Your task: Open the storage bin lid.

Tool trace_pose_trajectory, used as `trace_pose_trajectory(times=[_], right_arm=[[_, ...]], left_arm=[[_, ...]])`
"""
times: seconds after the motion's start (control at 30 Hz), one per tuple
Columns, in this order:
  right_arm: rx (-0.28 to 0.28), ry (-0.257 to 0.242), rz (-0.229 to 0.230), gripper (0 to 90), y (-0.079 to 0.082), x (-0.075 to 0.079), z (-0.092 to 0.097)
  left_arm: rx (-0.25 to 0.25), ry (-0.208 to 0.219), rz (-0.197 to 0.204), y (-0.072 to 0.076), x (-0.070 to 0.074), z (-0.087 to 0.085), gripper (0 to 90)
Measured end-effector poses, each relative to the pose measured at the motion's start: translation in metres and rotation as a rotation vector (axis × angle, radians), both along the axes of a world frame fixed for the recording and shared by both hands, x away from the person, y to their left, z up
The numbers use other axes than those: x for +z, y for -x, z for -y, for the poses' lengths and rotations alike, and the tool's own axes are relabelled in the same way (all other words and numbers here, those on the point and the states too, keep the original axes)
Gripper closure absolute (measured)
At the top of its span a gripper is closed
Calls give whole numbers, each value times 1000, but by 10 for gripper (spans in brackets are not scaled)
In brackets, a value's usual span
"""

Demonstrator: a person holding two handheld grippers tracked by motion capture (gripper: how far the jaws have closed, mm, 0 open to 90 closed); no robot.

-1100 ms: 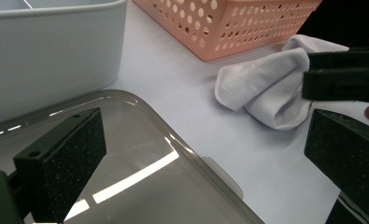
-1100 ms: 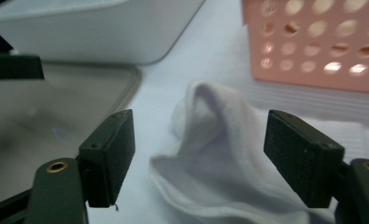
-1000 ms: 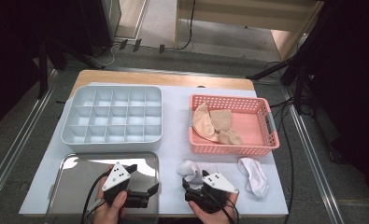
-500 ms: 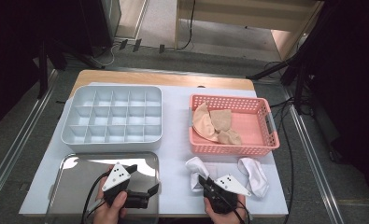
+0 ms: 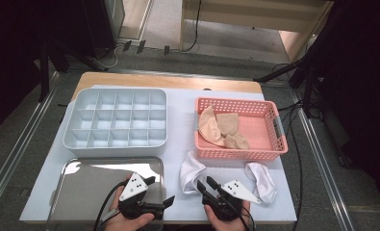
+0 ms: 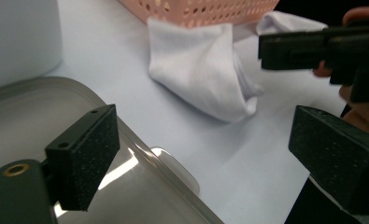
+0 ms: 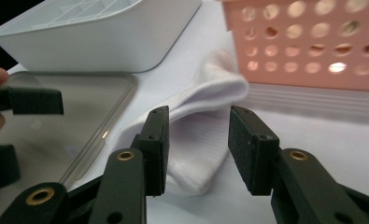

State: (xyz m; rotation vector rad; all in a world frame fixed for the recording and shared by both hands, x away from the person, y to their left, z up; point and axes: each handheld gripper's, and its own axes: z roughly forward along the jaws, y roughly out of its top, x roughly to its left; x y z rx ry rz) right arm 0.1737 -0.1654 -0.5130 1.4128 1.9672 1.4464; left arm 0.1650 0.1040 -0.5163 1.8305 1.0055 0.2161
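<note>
A white sock lies folded on the white mat just in front of the pink basket. My right gripper points at the sock's near end. In the right gripper view the gripper stands open, its jaws have just been opening, and the sock lies beyond and between them without being pressed. My left gripper hovers over the right rim of the metal tray. It stands open, its jaws have just closed a little, and nothing is between them. A second white sock lies to the right.
The basket holds several beige socks. A white divided organizer sits at the back left, behind the tray. The mat's front edge runs close under both hands, and cables trail off the table's right side.
My right gripper has turned a little on the spot, so its grey plate now faces right. The white sock in front of it lies more spread out than before. The left gripper stays put.
</note>
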Motion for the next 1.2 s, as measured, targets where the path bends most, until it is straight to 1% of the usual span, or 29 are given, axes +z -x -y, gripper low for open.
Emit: trace_pose_trajectory(times=[0.03, 0.07, 0.1, 0.13, 0.17, 0.23, 0.27, 0.33, 0.4, 0.47, 0.5, 0.57, 0.6, 0.63, 0.67, 0.7, 0.77, 0.8, 0.83, 0.9, 0.93, 1.1, 1.2], right_arm=[[-1, 5, 7, 597, 0, 1, 3], [1, 12, 11, 597, 1, 1, 6], [12, 7, 6, 597, 2, 1, 8], [35, 5, 9, 592, 2, 1, 9], [51, 10, 2, 585, 3, 1, 10], [78, 8, -6, 584, 5, 1, 9], [93, 11, -8, 585, 5, 0, 7], [98, 25, -27, 595, 5, -2, 3], [98, 38, -53, 614, 2, -6, -1], [100, 36, -76, 639, -1, -10, -3], [109, 37, -78, 642, -2, -12, -5], [120, 43, -80, 646, -3, -14, -8], [125, 46, -84, 657, -4, -14, -10], [129, 56, -84, 678, -4, -15, -12], [127, 75, -82, 703, -4, -16, -14], [128, 86, -85, 749, -5, -17, -16], [141, 94, -95, 823, -5, -18, -17], [136, 96, -91, 855, -5, -17, -16], [136, 89, -88, 869, -5, -16, -14], [128, 75, -87, 874, -5, -13, -10], [122, 74, -78, 875, -5, -11, -8], [76, 60, -65, 873, -2, -6, 10], [35, 37, -56, 872, -1, -2, 22]], left_arm=[[-10, -1, -8, -1, -1, 2, 151], [-10, -2, -15, -1, -1, 3, 155], [-16, 9, -17, -2, -1, 4, 165], [-18, 13, -14, -3, -1, 5, 188], [-21, 20, -15, -3, 1, 6, 223], [-35, 25, -9, -3, 2, 10, 250], [-43, 28, -10, -4, 3, 12, 280], [-53, 40, -7, -5, 4, 18, 324], [-55, 15, -11, -8, 4, 25, 382], [-46, 3, -24, -10, 3, 30, 429], [-53, 5, -34, -12, 3, 33, 450], [-56, -9, -38, -15, 1, 37, 483], [-54, -25, -47, -16, 1, 39, 510], [-38, -32, -54, -18, 0, 40, 544], [-33, -30, -71, -20, -1, 39, 582], [-34, -32, -87, -22, -2, 39, 632], [-45, -24, -113, -26, -5, 37, 707], [-53, -22, -122, -27, -5, 36, 748], [-49, -26, -119, -27, -5, 35, 780], [-48, -19, -118, -28, -4, 33, 833], [-50, -16, -119, -28, -4, 32, 853], [-47, -11, -104, -28, -3, 28, 894], [-43, -3, -95, -28, 0, 25, 900]])
